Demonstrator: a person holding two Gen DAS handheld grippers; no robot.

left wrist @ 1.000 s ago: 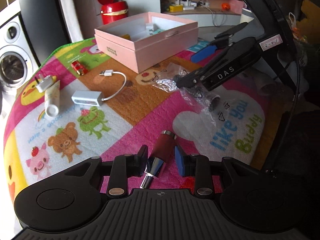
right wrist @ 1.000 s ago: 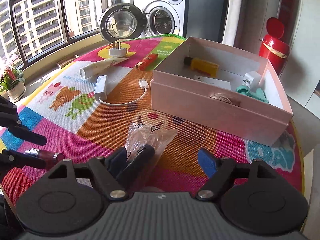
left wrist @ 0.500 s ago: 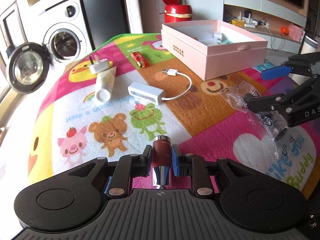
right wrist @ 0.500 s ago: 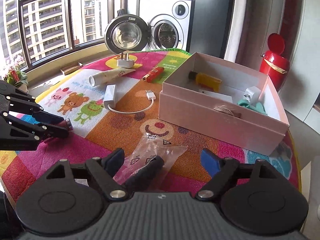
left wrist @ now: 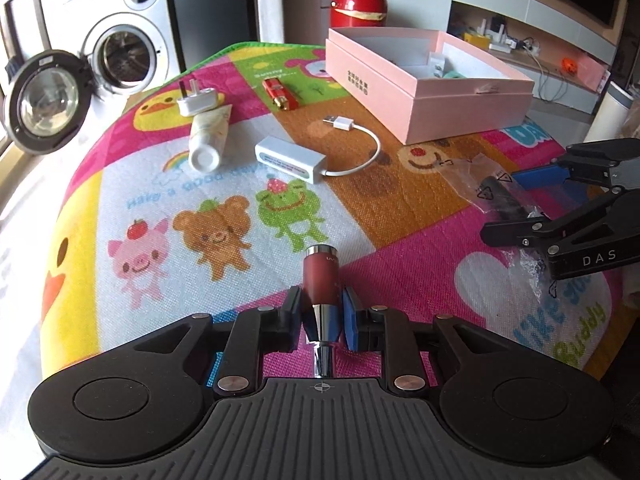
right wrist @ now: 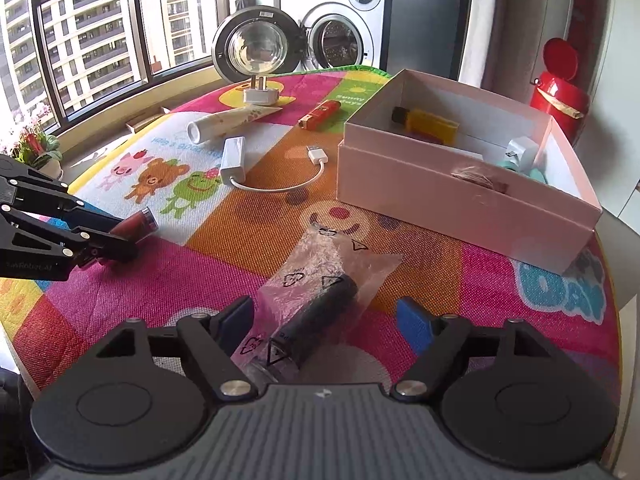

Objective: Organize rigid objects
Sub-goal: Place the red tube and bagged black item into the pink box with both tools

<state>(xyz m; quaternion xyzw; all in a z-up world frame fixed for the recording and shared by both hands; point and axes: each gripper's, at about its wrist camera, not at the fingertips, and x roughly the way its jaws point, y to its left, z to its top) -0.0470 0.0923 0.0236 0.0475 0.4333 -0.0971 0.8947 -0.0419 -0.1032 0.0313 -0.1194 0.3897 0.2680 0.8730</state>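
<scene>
Counter [left wrist: 120, 200] under a bright cartoon-animal play mat carries a pale pink rectangular cardboard box [right wrist: 460, 200], open-topped, holding a yellow block with a dark cap [right wrist: 424, 118], a small white adapter [right wrist: 520, 150] and a teal piece beside it. Right tongs [right wrist: 324, 316] straddle a black cylinder in a clear plastic bag [right wrist: 320, 304], jaws closing, the blue right pad apart from the bag, the left pad just beside it. Left tongs [left wrist: 321, 314] are clamped on a dark red tube with a chrome neck [left wrist: 320, 280], which points toward the printed bear and frog
</scene>
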